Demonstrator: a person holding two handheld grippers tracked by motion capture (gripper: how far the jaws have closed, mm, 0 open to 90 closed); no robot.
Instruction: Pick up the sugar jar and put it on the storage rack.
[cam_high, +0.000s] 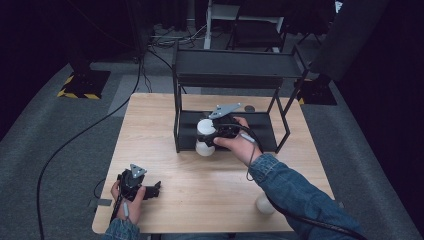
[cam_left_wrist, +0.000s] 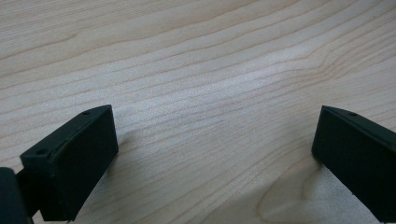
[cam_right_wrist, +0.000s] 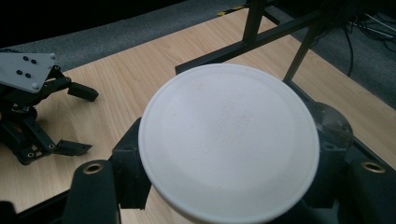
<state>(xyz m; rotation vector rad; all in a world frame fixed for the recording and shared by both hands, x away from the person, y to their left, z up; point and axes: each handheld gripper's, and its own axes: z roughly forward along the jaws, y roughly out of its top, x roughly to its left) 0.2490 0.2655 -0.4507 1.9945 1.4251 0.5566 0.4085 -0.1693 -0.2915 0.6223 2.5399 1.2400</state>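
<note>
We see a white round container (cam_right_wrist: 229, 140), flat face toward the right gripper camera, held at the front edge of the black rack (cam_high: 235, 70), above its lower shelf.

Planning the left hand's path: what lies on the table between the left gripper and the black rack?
Bare wood. In the high view, nothing sits on the table between the left gripper and the black rack.

Matt wood table (cam_left_wrist: 196, 70); smooth white plastic lid (cam_right_wrist: 229, 140).
</note>
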